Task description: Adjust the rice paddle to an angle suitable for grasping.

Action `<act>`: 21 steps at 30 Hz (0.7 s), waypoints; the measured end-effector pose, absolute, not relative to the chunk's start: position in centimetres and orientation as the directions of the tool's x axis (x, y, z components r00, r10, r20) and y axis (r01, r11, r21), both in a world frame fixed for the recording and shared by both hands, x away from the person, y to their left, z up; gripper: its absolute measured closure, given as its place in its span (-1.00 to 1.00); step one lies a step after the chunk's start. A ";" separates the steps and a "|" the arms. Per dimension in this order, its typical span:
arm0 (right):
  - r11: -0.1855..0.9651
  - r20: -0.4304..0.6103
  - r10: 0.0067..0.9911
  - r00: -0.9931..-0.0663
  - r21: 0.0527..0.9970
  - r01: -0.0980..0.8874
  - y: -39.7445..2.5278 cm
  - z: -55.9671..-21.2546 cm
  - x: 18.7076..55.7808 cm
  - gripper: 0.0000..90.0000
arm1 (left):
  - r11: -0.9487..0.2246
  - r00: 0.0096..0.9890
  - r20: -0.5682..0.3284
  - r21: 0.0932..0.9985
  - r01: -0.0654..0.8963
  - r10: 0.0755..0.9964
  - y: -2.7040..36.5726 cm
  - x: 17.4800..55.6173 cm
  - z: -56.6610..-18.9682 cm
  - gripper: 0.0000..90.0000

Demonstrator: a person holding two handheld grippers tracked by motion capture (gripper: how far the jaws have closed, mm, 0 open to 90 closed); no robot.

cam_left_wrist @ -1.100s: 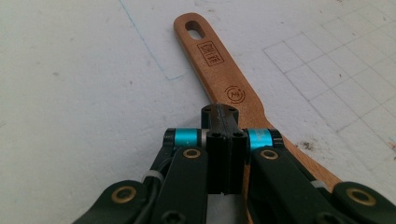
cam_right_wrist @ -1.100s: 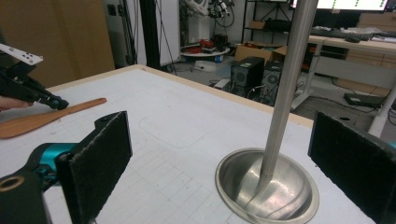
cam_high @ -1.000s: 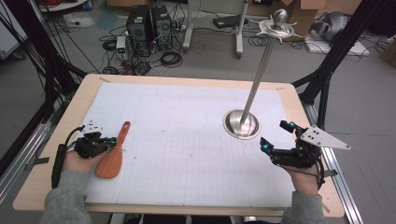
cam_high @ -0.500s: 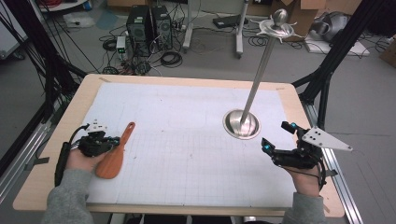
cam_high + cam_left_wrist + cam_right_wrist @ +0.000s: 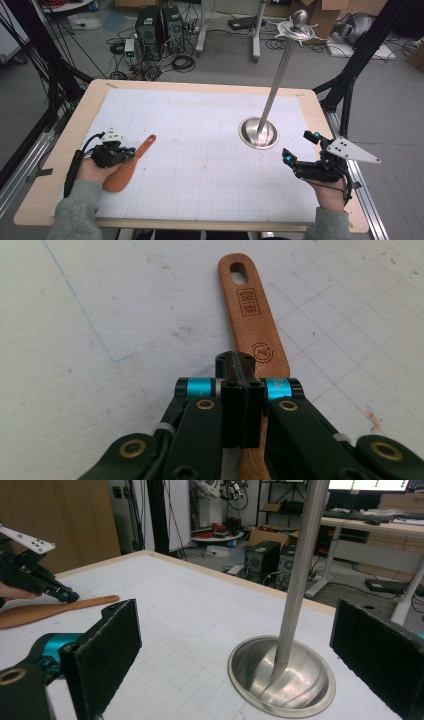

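Left gripper (image 5: 131, 151): jaws pressed together, nothing between them. In the left gripper view the closed tips (image 5: 239, 371) sit over the handle of the wooden spatula (image 5: 253, 315); contact with the wood cannot be told. Spatula lies flat on the white grid mat (image 5: 200, 150) near the desk's left edge, blade toward the front, handle slanting toward the back and ending in an oval hanging slot. Two marks are burned into the handle: a small rectangular stamp, text too small to read, and a round logo below it, also unreadable.

Right gripper (image 5: 302, 148): jaws wide apart, holding nothing, touching nothing. It hovers near the desk's right edge, a grey three-cornered plate on top. In the right gripper view the two black pads (image 5: 107, 650) frame the metal stand (image 5: 280, 675); stand's round dished base rests on the mat toward the right side of the desk (image 5: 60, 150), and its thin pole rises tilted to a capped top.

Count: one spatula, one stand, two grippers, one mat.
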State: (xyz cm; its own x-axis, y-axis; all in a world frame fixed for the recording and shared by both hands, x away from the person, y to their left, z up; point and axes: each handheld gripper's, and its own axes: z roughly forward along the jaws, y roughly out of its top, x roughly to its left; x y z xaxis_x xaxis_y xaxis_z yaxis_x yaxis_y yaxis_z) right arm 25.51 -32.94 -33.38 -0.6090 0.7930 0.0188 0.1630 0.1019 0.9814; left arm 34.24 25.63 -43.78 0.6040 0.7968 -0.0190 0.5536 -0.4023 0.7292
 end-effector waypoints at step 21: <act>0.113 0.011 0.791 -0.612 0.980 0.164 -32.8 -33.5 25.6 -0.89 | -0.462 0.687 -0.023 0.724 0.513 0.726 23.8 34.0 -43.7 0.99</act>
